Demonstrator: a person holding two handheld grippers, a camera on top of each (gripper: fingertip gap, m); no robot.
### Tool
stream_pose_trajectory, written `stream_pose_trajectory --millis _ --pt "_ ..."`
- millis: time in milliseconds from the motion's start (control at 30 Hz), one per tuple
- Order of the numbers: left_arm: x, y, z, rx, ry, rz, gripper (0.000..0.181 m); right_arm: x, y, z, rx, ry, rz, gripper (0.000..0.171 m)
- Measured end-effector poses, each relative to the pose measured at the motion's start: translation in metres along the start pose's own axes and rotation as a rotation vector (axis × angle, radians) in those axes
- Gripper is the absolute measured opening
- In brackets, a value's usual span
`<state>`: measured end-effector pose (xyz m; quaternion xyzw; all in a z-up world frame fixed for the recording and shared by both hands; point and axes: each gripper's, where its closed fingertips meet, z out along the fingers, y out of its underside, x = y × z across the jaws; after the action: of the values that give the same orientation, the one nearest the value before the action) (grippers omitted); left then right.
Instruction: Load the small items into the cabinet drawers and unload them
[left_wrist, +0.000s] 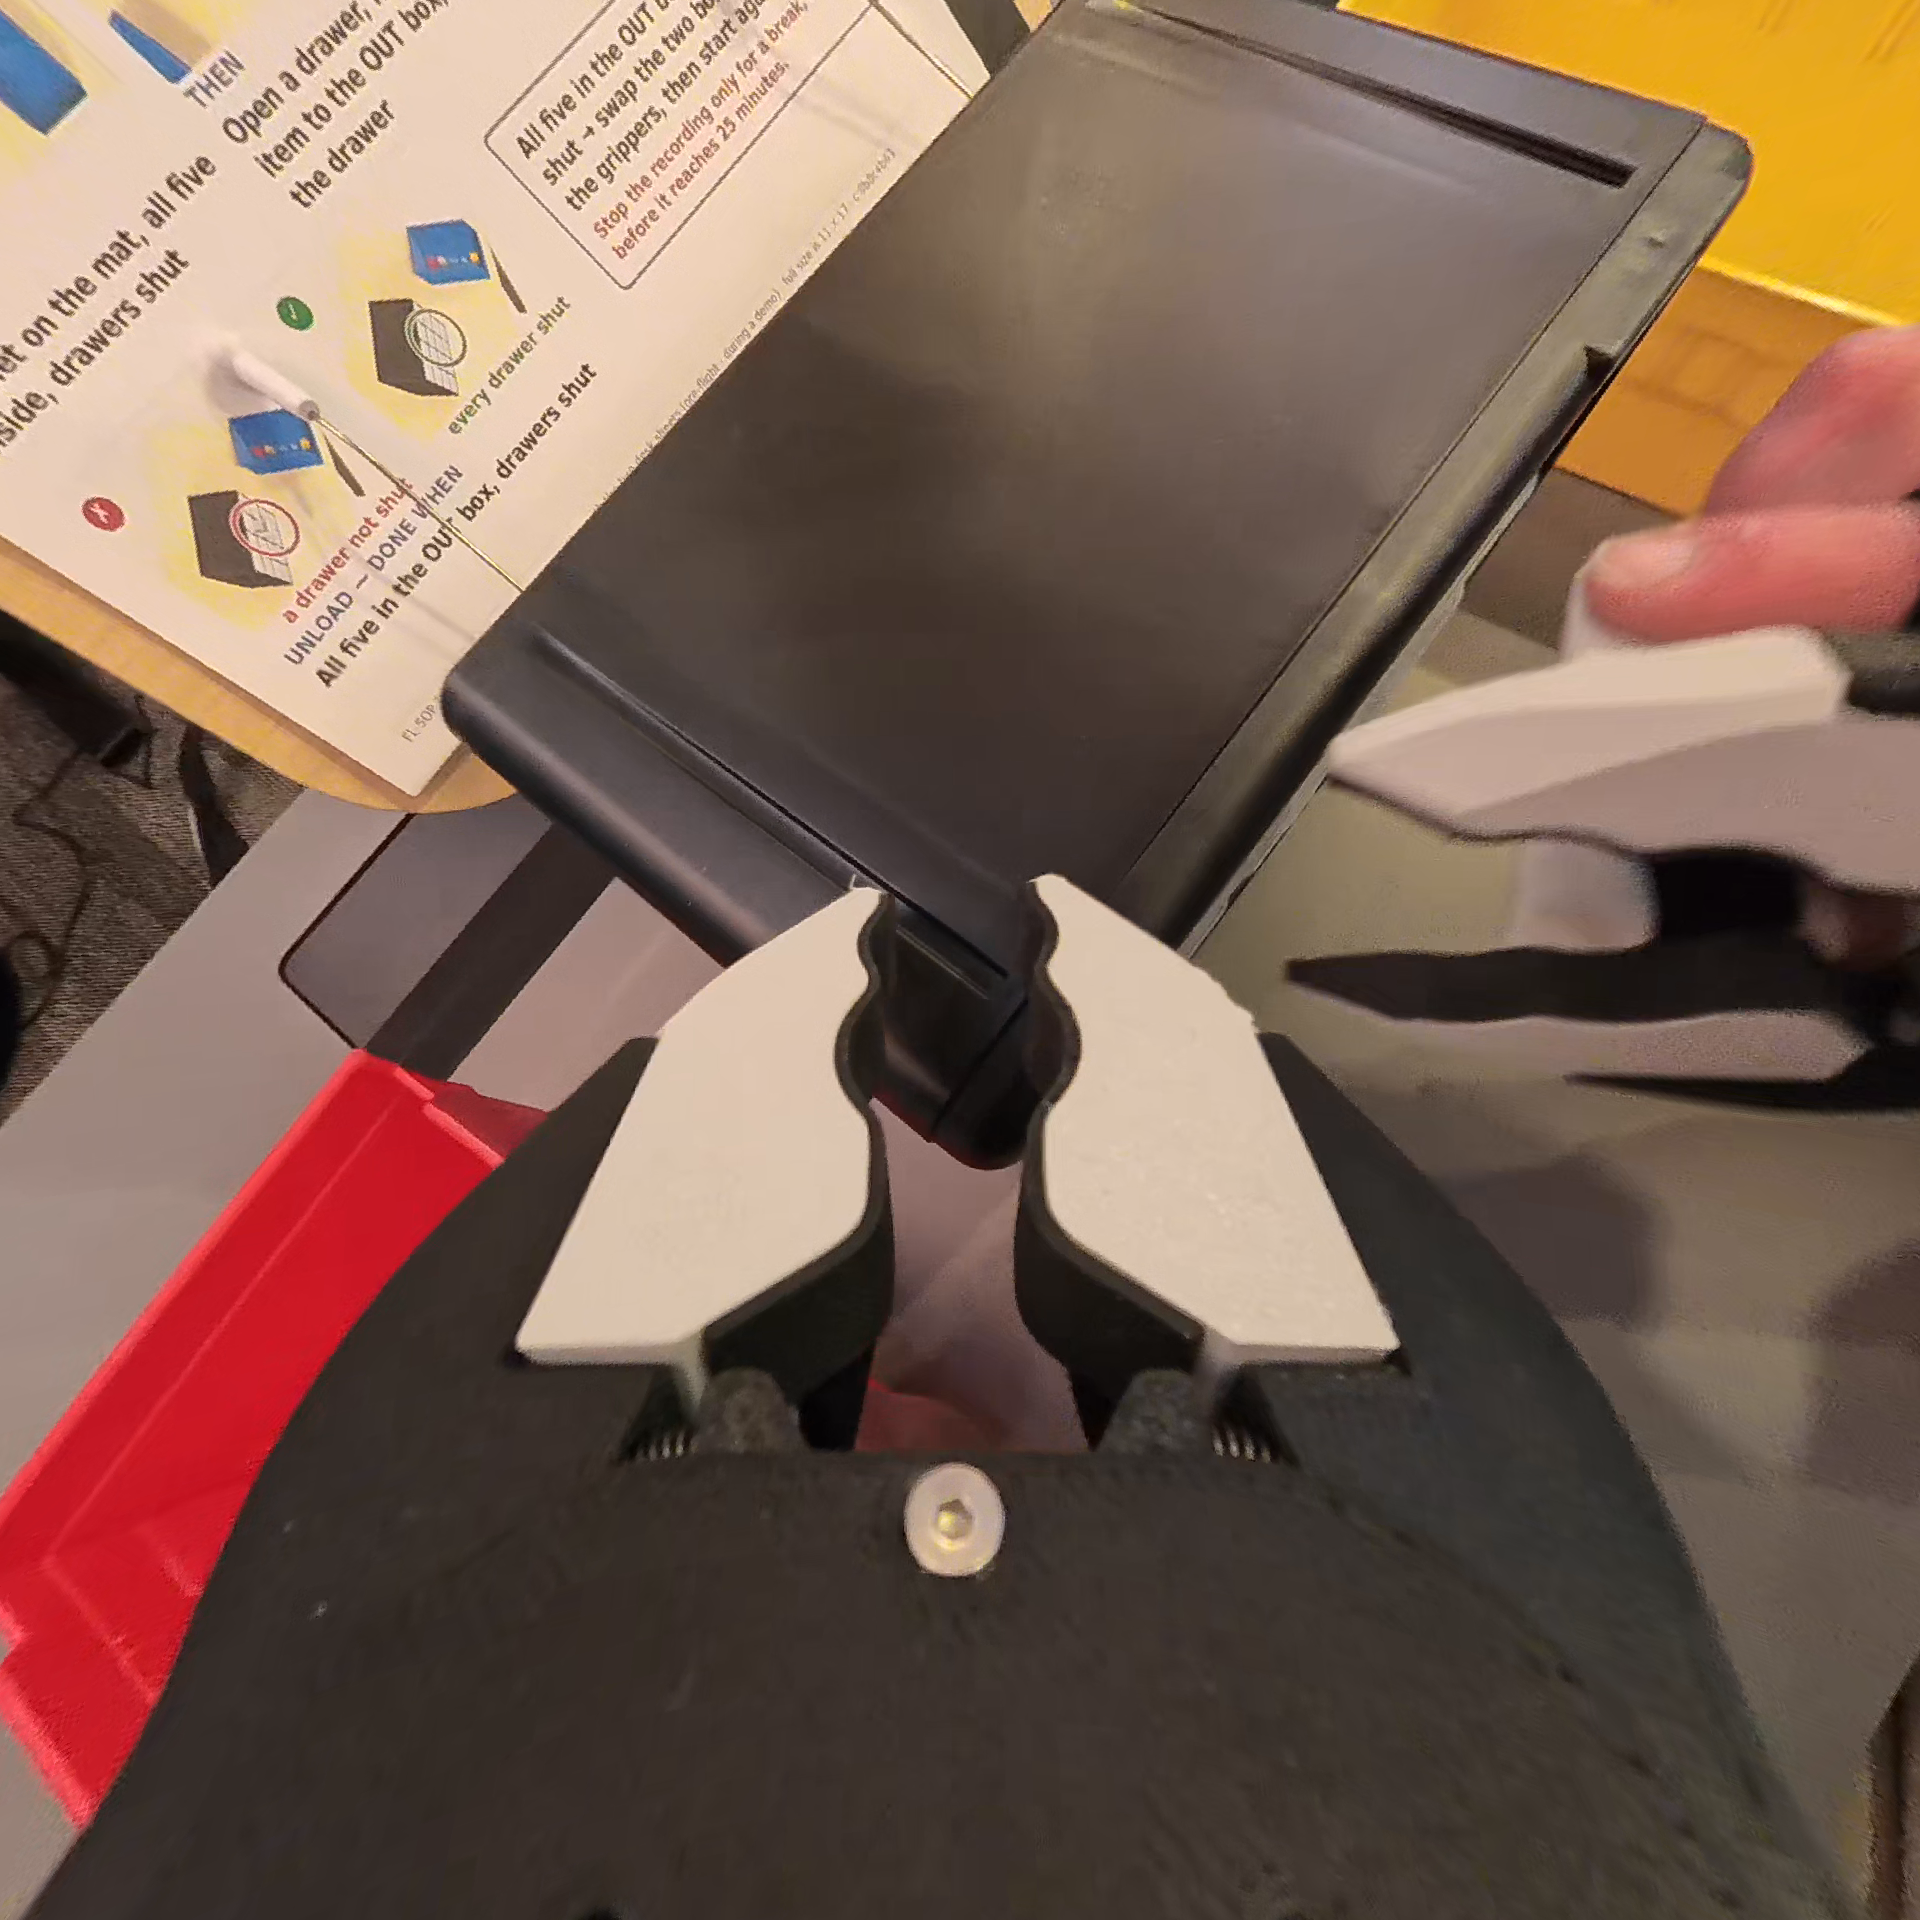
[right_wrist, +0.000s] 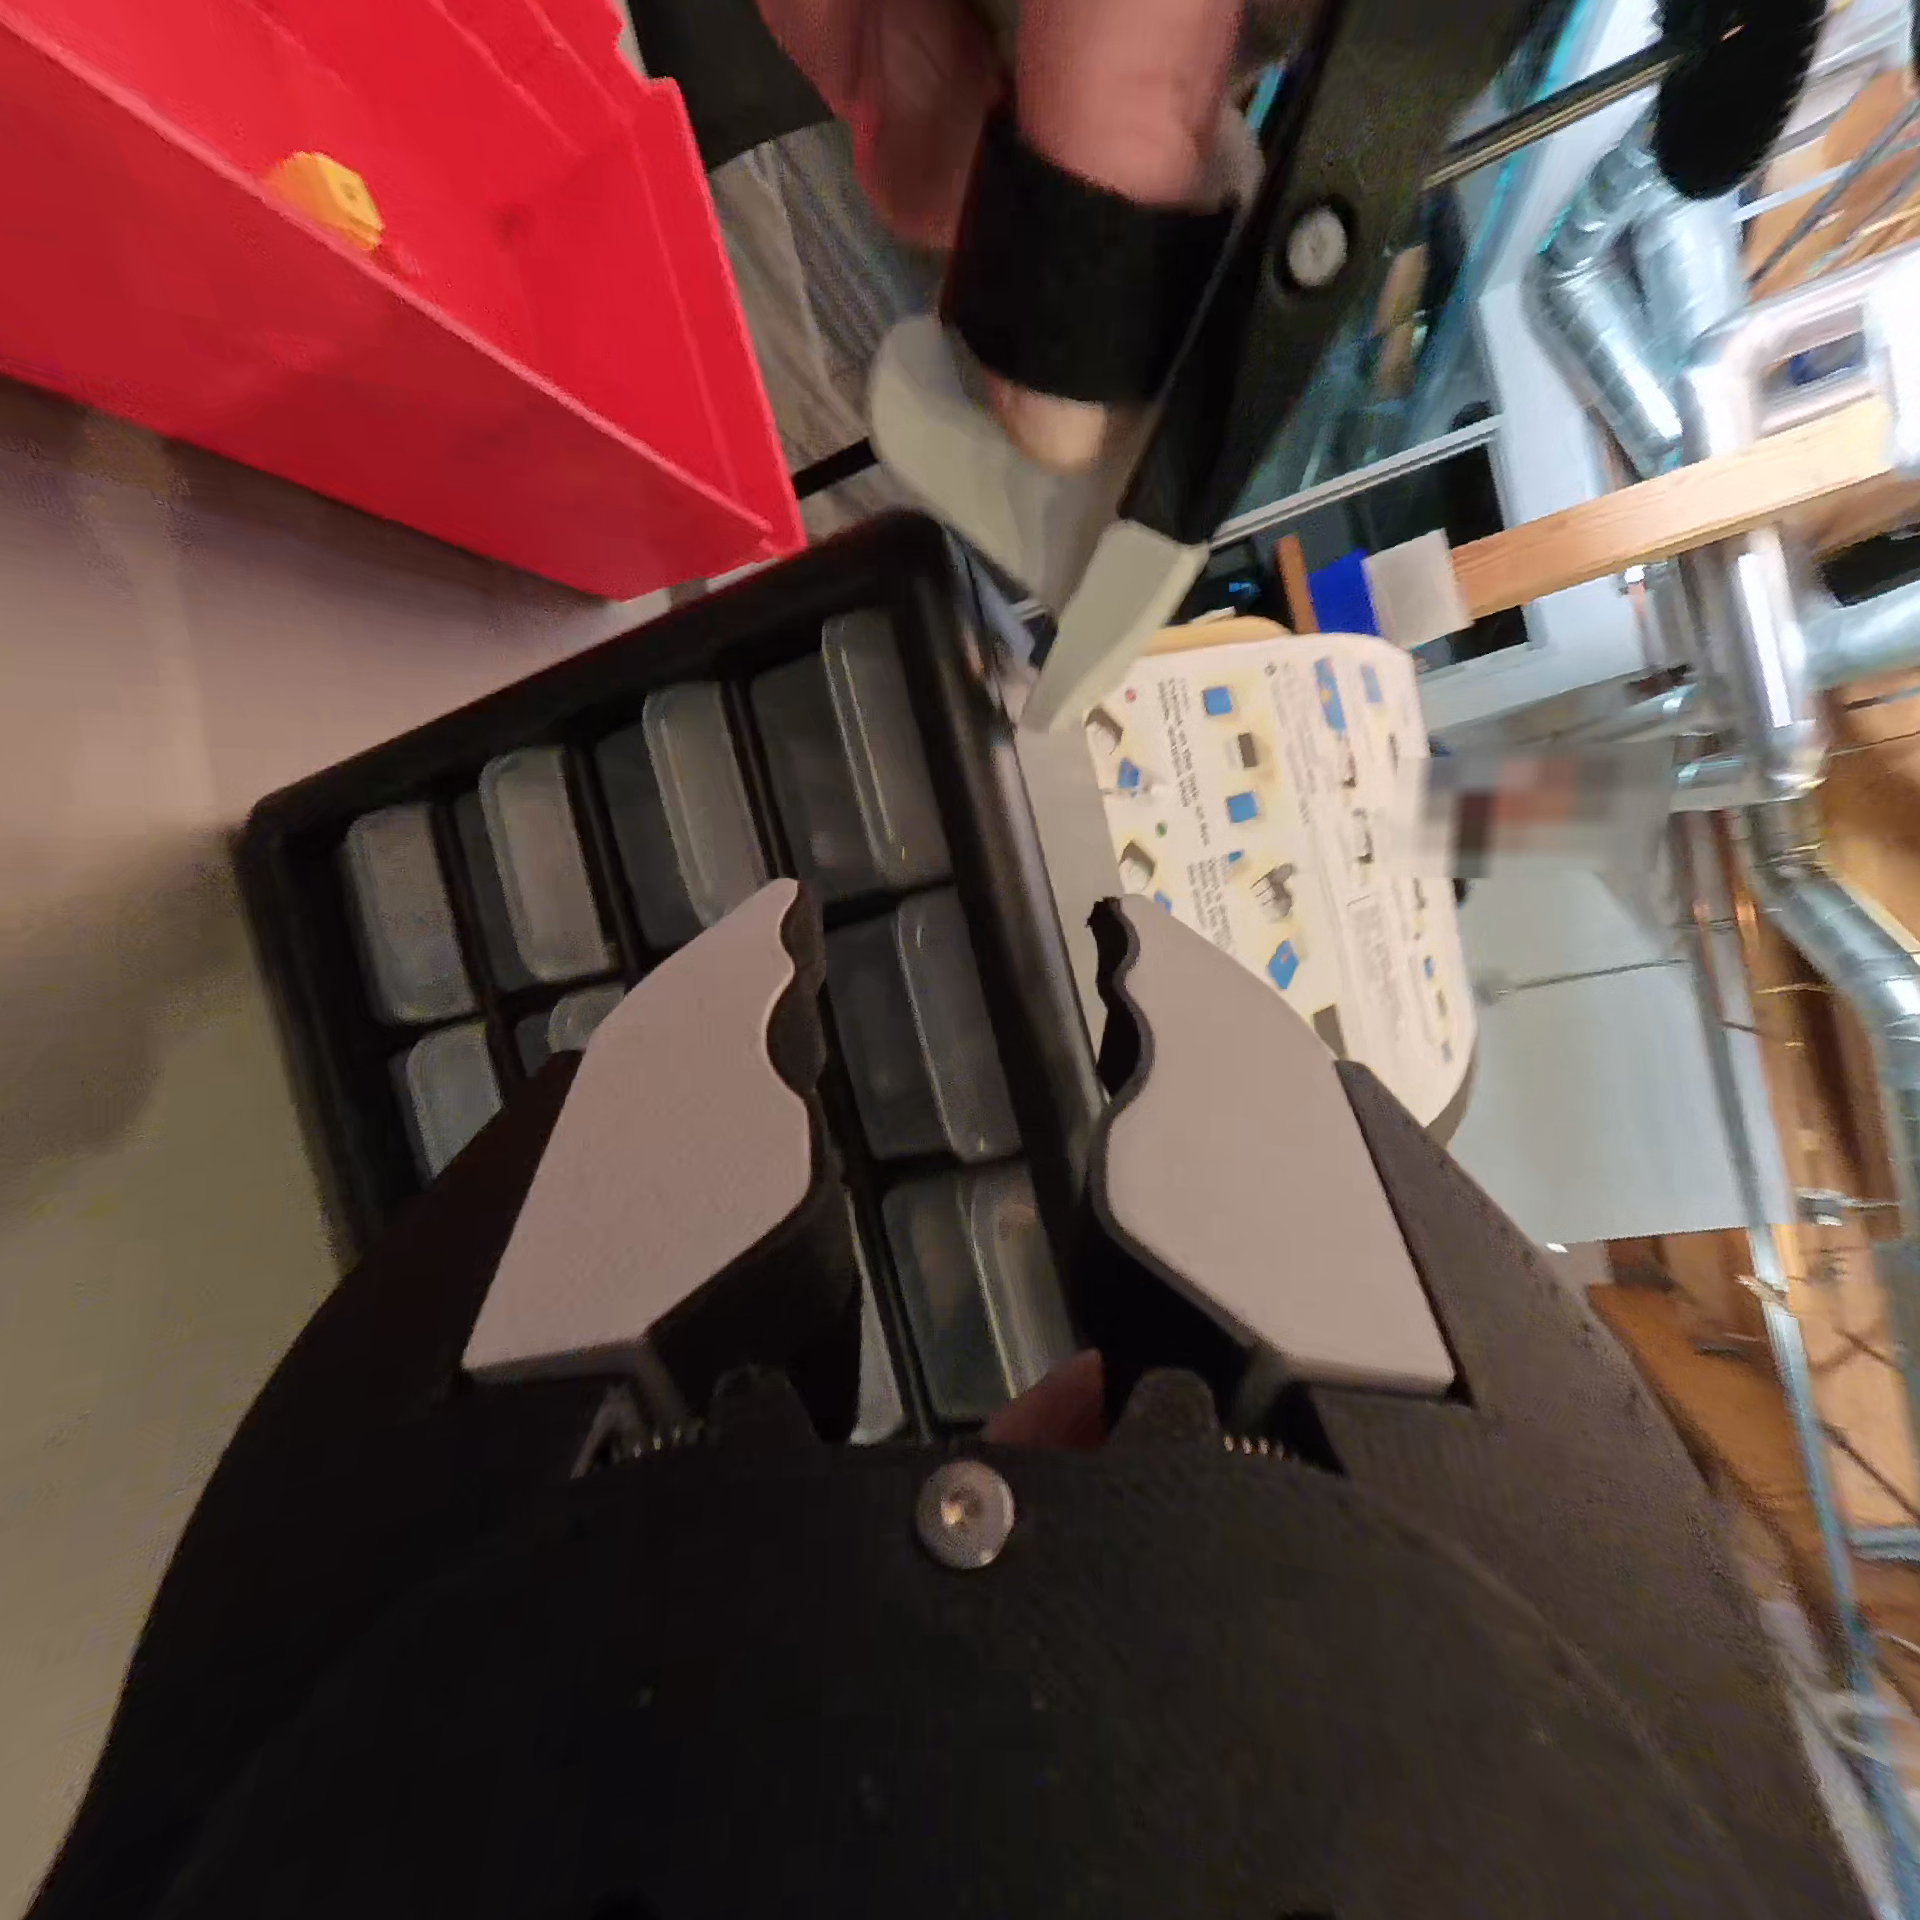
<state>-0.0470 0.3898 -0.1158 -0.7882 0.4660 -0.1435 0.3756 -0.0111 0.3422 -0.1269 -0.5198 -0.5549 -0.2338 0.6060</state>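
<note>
A: Straight ahead of the left gripper (left_wrist: 956, 935), the black drawer cabinet (left_wrist: 1091, 499) is tipped up off the grey table (left_wrist: 1455, 1299), one corner clamped between those fingers.

B: And the right gripper (right_wrist: 951, 971)?

A: Jaws partly apart, holding nothing, straddling the cabinet's side edge with the translucent drawers (right_wrist: 883, 758) just beyond its tips, all seemingly shut.

B: So which step?

A: Repositioning the cabinet, I'd judge. Next it needs setting down steady before any drawer gets pulled.

B: The small items?

A: One orange piece (right_wrist: 327, 203) sits in the red bin (right_wrist: 312, 343), off to the right gripper's upper left.

B: Any writing?

A: Only a printed instruction sheet (left_wrist: 343, 312) beyond the cabinet; no brand visible.
</note>
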Motion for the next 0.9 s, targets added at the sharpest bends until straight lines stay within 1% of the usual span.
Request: stream_pose_trajectory --millis 33,200,333,400,533,633,767,900 --pt "0.0 0.0 0.0 0.003 0.006 -0.008 0.021 -0.001 -0.006 0.007 0.002 0.03 -0.022 0.049" --pt "0.003 0.0 0.0 0.009 0.011 -0.003 0.018 -0.006 -0.014 0.032 -0.025 0.115 -0.11 0.045" --pt "0.003 0.0 0.0 0.024 0.015 -0.007 0.017 0.0 -0.01 0.037 -0.037 0.168 -0.114 0.032" --pt "0.003 0.0 0.0 0.029 0.023 -0.014 0.018 0.0 -0.01 0.036 -0.023 0.166 -0.125 0.03" --pt "0.003 0.0 0.0 0.025 0.023 -0.012 0.019 -0.003 -0.014 0.03 0.015 0.184 -0.14 0.028" --pt "0.003 0.0 0.0 0.025 0.02 -0.012 0.019 -0.013 -0.022 0.018 0.059 0.174 -0.151 0.017" --pt "0.003 0.0 0.0 0.032 0.026 -0.016 0.019 -0.022 -0.033 0.0 0.097 0.143 -0.156 0.013" --pt "0.004 0.0 0.0 0.037 0.026 -0.017 0.018 -0.028 -0.042 -0.012 0.125 0.113 -0.164 0.013"
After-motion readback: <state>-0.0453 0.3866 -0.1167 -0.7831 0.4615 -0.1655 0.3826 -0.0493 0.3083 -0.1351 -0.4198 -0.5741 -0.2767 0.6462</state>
